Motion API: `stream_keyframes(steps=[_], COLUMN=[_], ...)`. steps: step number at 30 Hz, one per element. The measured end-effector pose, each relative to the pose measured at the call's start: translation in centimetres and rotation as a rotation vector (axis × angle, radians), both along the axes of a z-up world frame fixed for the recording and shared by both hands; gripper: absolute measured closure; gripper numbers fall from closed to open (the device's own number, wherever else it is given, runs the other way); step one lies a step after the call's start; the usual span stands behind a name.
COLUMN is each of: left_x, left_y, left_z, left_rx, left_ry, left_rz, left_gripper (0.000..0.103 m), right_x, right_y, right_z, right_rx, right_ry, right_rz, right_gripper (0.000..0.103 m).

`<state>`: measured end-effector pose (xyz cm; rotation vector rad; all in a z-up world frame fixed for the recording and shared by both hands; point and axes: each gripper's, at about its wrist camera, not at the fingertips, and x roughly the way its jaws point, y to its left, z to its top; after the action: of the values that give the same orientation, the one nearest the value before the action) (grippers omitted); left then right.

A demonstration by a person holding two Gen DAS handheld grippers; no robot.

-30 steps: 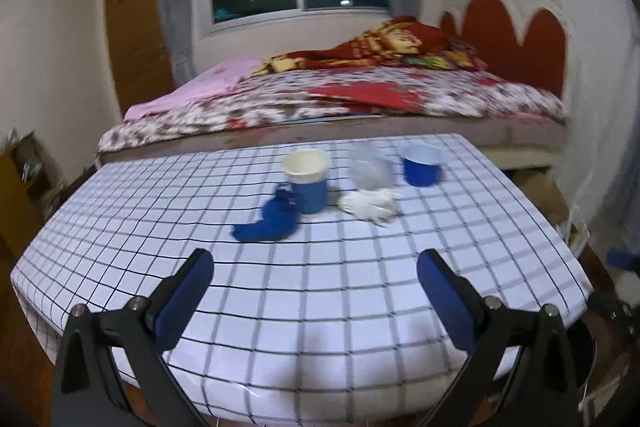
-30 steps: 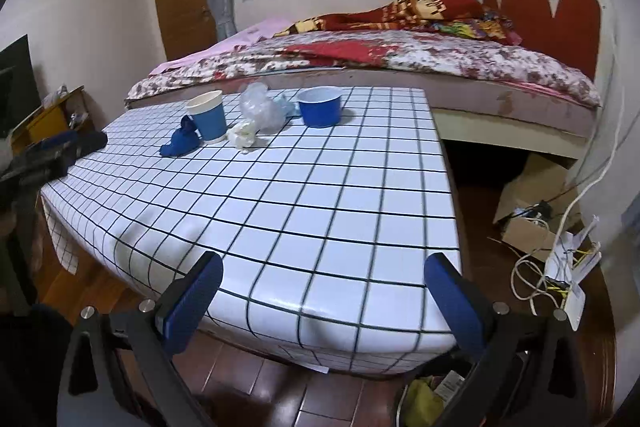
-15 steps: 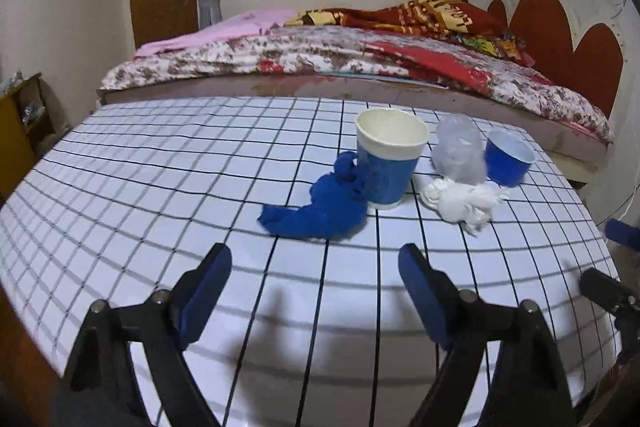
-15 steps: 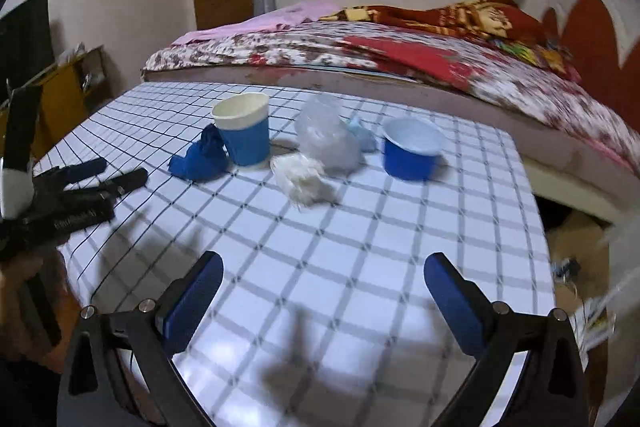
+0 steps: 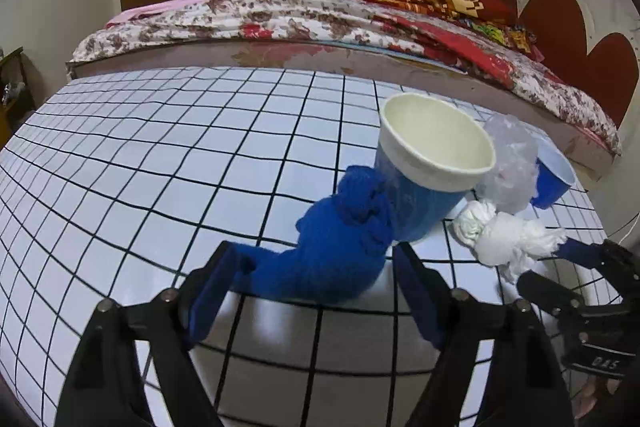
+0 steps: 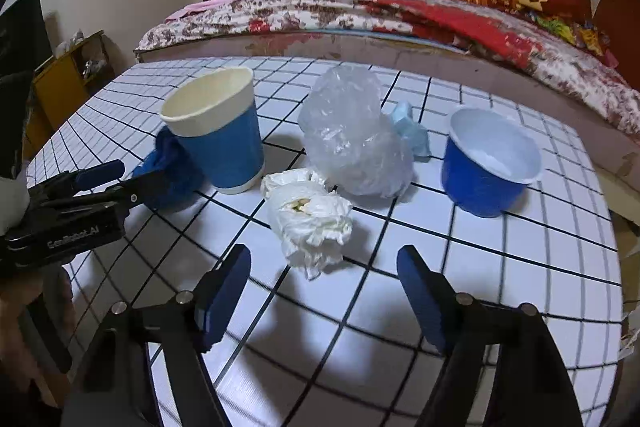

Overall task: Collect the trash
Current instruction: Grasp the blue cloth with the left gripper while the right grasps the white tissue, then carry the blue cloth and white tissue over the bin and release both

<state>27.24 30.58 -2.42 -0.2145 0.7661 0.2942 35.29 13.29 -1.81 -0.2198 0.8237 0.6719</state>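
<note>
Standing empty: paper cup (image 6: pixel 218 135), blue bowl (image 6: pixel 490 163)

Left gripper (image 5: pixel 316 291): we see its jaws closing around the blue cloth (image 5: pixel 332 263), left pad touching its tail.
Paper cup (image 5: pixel 428 171): upright, touching the cloth's far side.
Crumpled tissue (image 5: pixel 504 235): right of the cup, near the checked table's (image 5: pixel 160 155) right edge.
Right gripper (image 5: pixel 560 251): its fingertip at the tissue.

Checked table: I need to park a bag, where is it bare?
Bare: the broad stretch of the checked table left of the blue cloth wad. Crowded: blue paper cup, crumpled white tissue, clear plastic bag, blue bowl.
</note>
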Motion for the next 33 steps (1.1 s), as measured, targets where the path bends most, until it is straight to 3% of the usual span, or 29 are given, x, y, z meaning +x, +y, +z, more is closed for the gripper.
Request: stream_keyframes(steps=[5, 7, 10, 11, 16, 23, 26, 33], left_x=[0.3, 0.7, 1.6, 1.9, 1.4, 0.0, -0.8, -3.1], left_y=[0.2, 0.2, 0.5, 0.5, 0.4, 0.6, -0.2, -2.1], left_z=[0.0, -0.3, -1.0, -1.1, -0.7, 0.8, 1.5, 3.2], left_rx=[-0.014, -0.029, -0.072, -0.085, -0.118, -0.087, -0.063, -0.012], left_ry=[-0.002, 0.002, 0.011, 0.014, -0.010, -0.024, -0.036, -0.072], left_rz=[-0.002, -0.016, -0.036, -0.044, -0.052, -0.043, -0.052, -0.081], left_gripper=[0.026, 0.031, 0.042, 0.049, 0.059, 0.059, 0.059, 0.059], right_x=[1.5, 1.9, 2.1, 2.0, 1.5, -0.5, -1.6, -4.3], right_y=[1.1, 1.5, 1.9, 2.0, 2.1, 0.9, 0.0, -2.6], right_z=[-0.9, -1.0, -1.1, -1.0, -0.8, 0.0, 0.2, 1.7], right_rx=[0.008, 0.009, 0.013, 0.013, 0.030, 0.042, 0.044, 0.070], right_ry=[0.020, 0.024, 0.036, 0.034, 0.040, 0.038, 0.038, 0.017], right_rz=[0.015, 0.022, 0.040, 0.044, 0.058, 0.059, 0.054, 0.021], right_gripper=[0.044, 0.049, 0.069, 0.069, 0.074, 0.076, 0.085, 0.093])
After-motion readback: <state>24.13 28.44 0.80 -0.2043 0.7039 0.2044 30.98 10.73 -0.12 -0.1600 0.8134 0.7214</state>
